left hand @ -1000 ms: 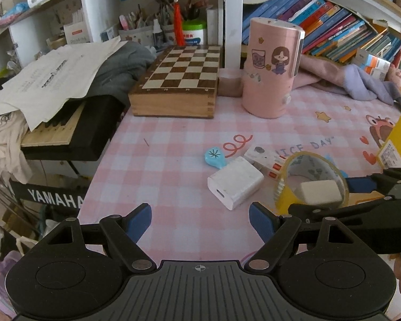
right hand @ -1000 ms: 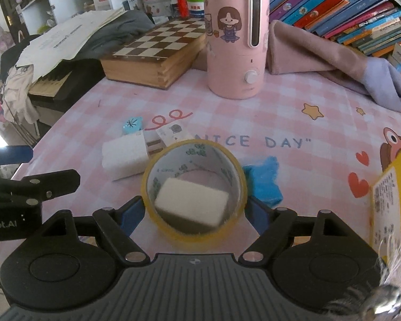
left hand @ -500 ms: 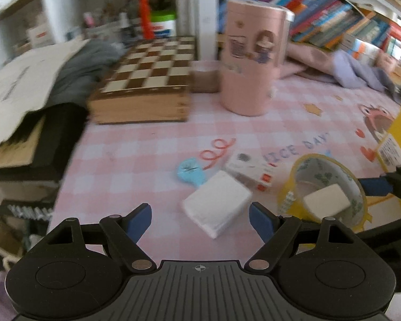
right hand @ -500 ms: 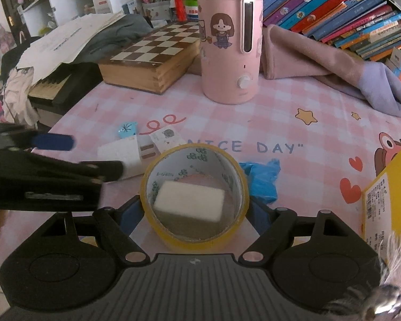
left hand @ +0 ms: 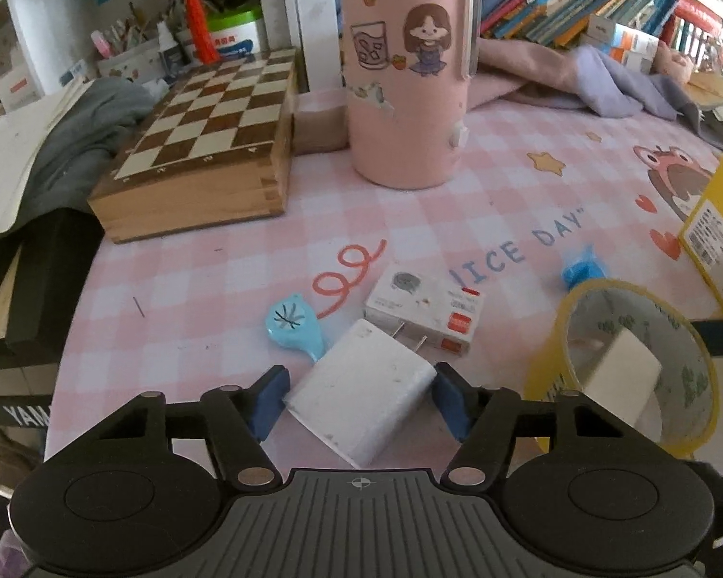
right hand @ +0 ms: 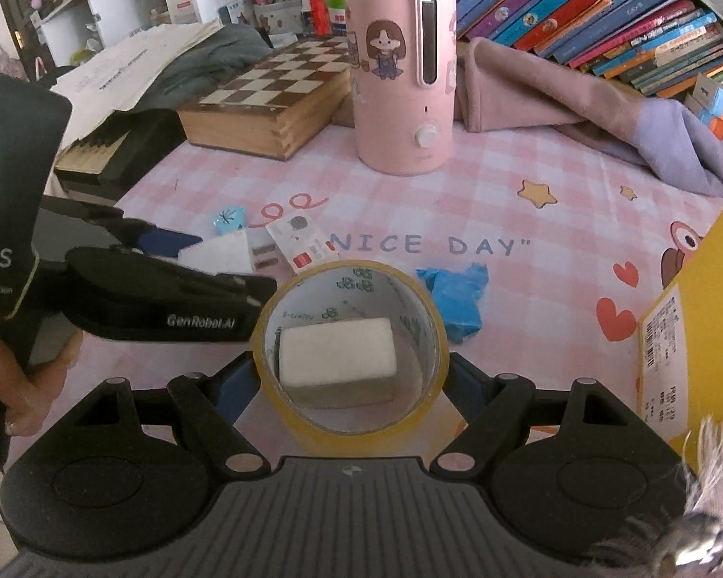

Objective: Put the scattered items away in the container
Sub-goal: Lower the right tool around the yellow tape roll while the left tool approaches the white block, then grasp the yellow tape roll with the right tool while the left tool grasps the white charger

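Left tool (right hand: 207, 265), marked "GenRobot.AI", above tablecloth (right hand: 506, 202) reading "NICE DAY".

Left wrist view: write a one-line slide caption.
Left gripper closing around a white charger on the pink checked tablecloth, tape roll alongside.

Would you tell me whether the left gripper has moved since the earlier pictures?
Yes. In the right wrist view the left gripper has come in from the left edge toward the small printed box, its jaws just closing around the white charger.

The yellow box (right hand: 699, 337) is being cut off by the right edge in both views. The charger (right hand: 226, 253) is being partly hidden behind the left gripper (right hand: 202, 265) in the right wrist view; label text on the small carton (left hand: 424, 308) is too small to be read.
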The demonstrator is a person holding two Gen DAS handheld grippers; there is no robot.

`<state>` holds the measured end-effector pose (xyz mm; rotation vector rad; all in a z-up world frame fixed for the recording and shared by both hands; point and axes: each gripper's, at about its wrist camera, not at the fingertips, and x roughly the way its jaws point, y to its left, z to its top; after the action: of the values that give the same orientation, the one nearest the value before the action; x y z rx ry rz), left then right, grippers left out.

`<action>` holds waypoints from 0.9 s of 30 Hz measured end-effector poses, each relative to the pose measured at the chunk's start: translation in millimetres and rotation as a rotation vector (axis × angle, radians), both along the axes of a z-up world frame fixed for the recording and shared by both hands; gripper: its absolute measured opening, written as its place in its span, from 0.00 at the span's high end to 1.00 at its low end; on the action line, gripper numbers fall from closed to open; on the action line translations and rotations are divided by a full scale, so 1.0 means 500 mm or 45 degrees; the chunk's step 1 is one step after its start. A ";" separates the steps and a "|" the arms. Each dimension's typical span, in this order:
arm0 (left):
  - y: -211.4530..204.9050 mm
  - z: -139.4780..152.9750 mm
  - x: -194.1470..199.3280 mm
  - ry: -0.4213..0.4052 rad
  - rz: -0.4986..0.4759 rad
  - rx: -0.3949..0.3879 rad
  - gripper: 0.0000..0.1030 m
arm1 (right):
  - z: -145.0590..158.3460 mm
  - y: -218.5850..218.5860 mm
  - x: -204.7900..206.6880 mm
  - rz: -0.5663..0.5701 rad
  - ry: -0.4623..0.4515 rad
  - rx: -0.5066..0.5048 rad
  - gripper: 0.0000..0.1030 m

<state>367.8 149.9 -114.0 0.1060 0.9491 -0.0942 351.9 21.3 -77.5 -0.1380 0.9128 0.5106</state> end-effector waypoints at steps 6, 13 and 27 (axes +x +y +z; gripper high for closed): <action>0.012 0.031 -0.041 -0.028 0.058 -0.075 0.37 | 0.018 -0.005 -0.015 0.011 -0.041 0.015 0.22; 0.028 0.077 -0.096 -0.089 0.129 -0.116 0.37 | 0.043 -0.012 -0.034 0.025 -0.090 0.031 0.22; 0.033 0.145 -0.177 -0.201 0.184 -0.161 0.37 | 0.090 -0.013 -0.075 0.060 -0.178 0.053 0.22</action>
<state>279.0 166.6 -41.2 -0.0712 0.7888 -0.0116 314.4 15.0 -32.5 -0.1560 0.7638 0.5561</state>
